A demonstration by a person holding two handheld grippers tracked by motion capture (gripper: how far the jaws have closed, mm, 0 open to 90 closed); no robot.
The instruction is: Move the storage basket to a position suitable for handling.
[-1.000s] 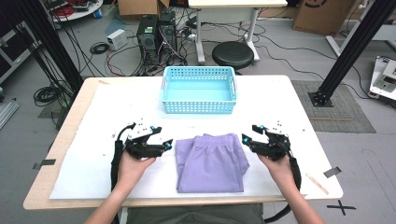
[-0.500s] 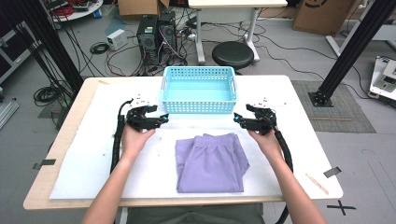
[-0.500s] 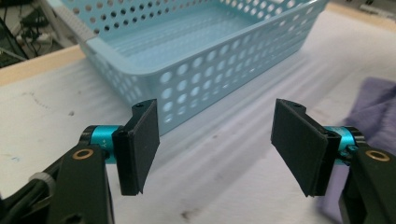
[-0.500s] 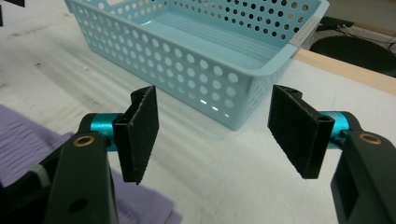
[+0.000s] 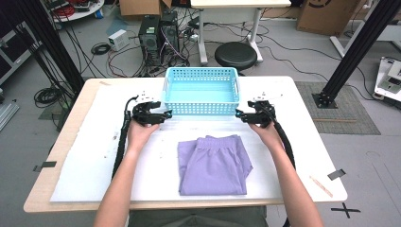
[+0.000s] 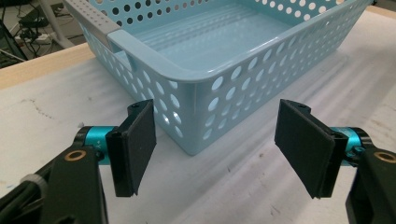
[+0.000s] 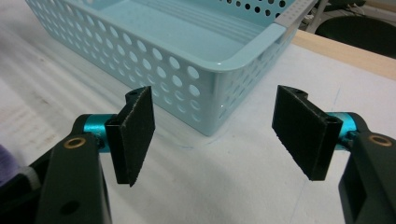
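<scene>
A light blue perforated basket (image 5: 201, 109) stands empty at the far middle of the table. A folded purple garment (image 5: 213, 163) lies flat in front of it, nearer the person. My left gripper (image 5: 164, 115) is at the basket's near left corner and my right gripper (image 5: 239, 114) at its near right corner. In the left gripper view the left gripper (image 6: 219, 149) is open, the basket (image 6: 154, 51) corner just ahead of its pads. In the right gripper view the right gripper (image 7: 217, 140) is open before the basket's (image 7: 154, 60) other corner. Both pairs of jaws have just been opening, with no pad touching anything.
A white sheet (image 5: 94, 161) covers the wooden table (image 5: 42, 201). Behind the table stand a black stool (image 5: 235, 56) and computer towers (image 5: 158, 30), with cables on the floor. Black frame posts rise at both back corners.
Both hands moved away from the person, from beside the purple garment to the basket's near corners. Both pairs of jaws stand wider than before.
</scene>
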